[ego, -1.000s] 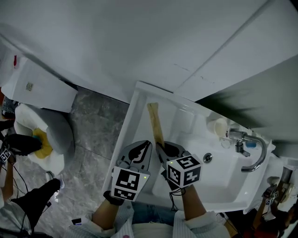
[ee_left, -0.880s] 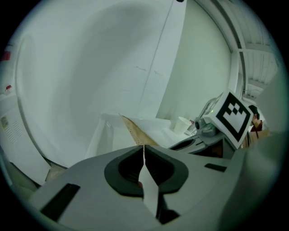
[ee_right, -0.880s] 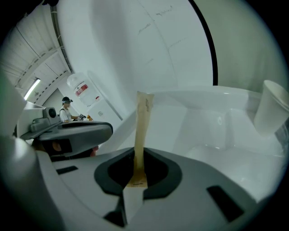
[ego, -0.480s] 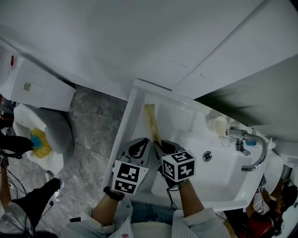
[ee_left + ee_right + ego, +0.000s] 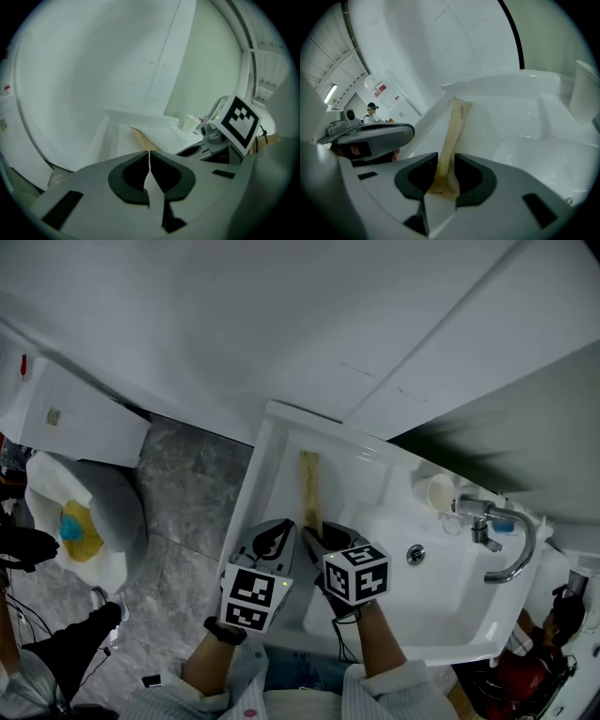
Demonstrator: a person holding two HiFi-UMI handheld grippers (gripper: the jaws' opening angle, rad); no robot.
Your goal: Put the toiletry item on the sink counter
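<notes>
The toiletry item (image 5: 307, 486) is a long tan paper-wrapped packet lying on the left ledge of the white sink counter (image 5: 277, 451). Its near end sits between the jaws of my right gripper (image 5: 315, 533), which have just been opening. In the right gripper view the packet (image 5: 454, 124) runs away from the right gripper (image 5: 446, 158), whose jaws stand apart around it and no longer squeeze it. My left gripper (image 5: 281, 532) hovers just to the left, over the counter's front edge. In the left gripper view the left gripper (image 5: 149, 153) is shut and holds nothing.
A basin (image 5: 441, 592) with a chrome faucet (image 5: 502, 542) lies to the right, and a white cup (image 5: 437, 493) stands on the back ledge. White wall panels rise behind. On the grey floor to the left are a white toilet (image 5: 89, 512) and a person's dark shoe (image 5: 80, 634).
My right gripper has sunk slightly toward the counter with the packet, and the packet now lies straighter along the ledge. The left gripper has barely moved.
</notes>
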